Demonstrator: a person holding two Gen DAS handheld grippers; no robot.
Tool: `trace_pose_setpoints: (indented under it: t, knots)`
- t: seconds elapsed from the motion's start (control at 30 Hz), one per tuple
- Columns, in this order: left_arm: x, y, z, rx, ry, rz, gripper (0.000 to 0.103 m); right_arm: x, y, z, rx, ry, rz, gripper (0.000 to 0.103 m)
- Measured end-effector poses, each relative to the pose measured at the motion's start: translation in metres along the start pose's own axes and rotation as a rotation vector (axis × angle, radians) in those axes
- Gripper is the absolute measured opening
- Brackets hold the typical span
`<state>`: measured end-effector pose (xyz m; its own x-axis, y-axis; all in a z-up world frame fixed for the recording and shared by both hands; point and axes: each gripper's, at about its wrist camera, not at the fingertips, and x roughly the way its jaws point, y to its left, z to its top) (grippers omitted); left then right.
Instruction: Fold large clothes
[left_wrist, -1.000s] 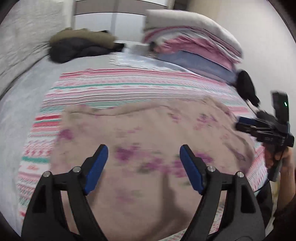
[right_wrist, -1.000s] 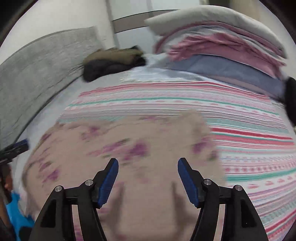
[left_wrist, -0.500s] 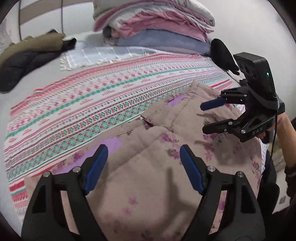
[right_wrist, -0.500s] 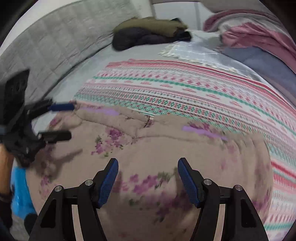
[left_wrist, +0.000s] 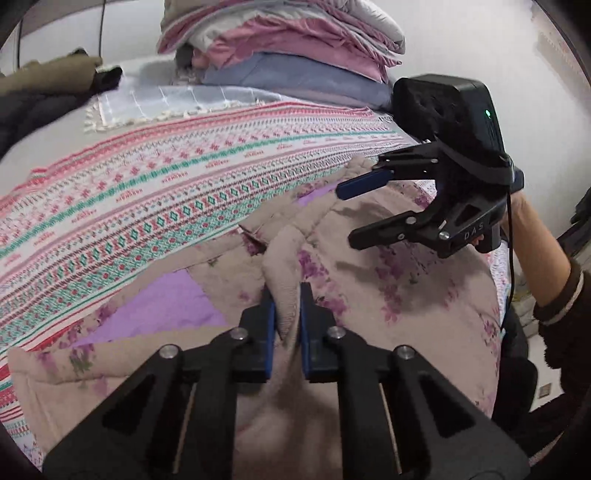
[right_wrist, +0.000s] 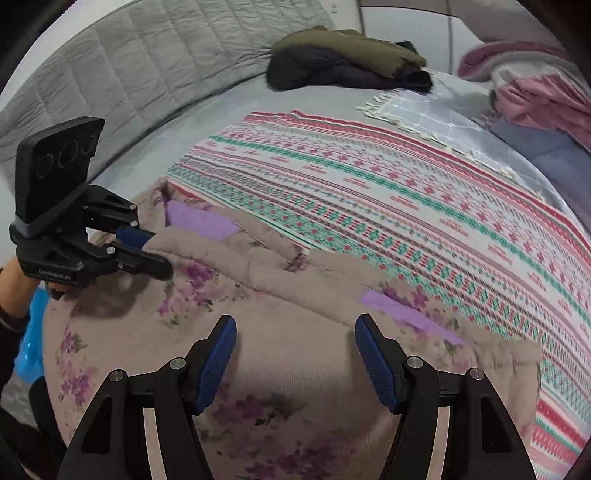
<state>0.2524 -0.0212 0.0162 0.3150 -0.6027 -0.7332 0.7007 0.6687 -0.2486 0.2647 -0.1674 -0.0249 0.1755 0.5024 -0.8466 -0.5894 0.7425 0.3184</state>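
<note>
A beige padded garment (left_wrist: 388, 295) with purple flowers and a purple lining (left_wrist: 162, 306) lies spread on the striped bedspread (left_wrist: 147, 184). My left gripper (left_wrist: 286, 299) is shut on a raised ridge of the garment's edge. It also shows in the right wrist view (right_wrist: 153, 247), pinching the garment (right_wrist: 295, 350) at the left. My right gripper (right_wrist: 295, 332) is open and empty just above the garment's middle. In the left wrist view the right gripper (left_wrist: 347, 218) hovers open at the right, over the garment.
A stack of folded quilts (left_wrist: 288, 44) stands at the far right corner of the bed. A dark and olive jacket (right_wrist: 347, 62) lies at the far side. A fringed grey cloth (right_wrist: 436, 114) lies beside it. A grey quilted headboard (right_wrist: 129, 74) runs along the left.
My left gripper has come down and closed on a fold of the garment's edge. My right gripper has stayed open and moved lower over the garment.
</note>
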Motion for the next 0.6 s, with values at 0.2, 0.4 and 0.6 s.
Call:
trace_pose_setpoints:
  t: [0.2, 0.4, 0.6]
  knots:
    - [-0.03, -0.014, 0.005, 0.035, -0.1, 0.068, 0.011, 0.012, 0.033, 0.03, -0.201, 0.019, 0.056, 0.069]
    - [-0.019, 0.011, 0.015, 0.01, -0.087, 0.112, 0.011, 0.019, 0.033, 0.054, -0.228, 0.068, 0.157, 0.068]
    - [0.025, 0.036, 0.033, -0.051, -0.073, 0.286, 0.011, 0.021, 0.009, 0.064, -0.11, 0.001, 0.043, 0.068]
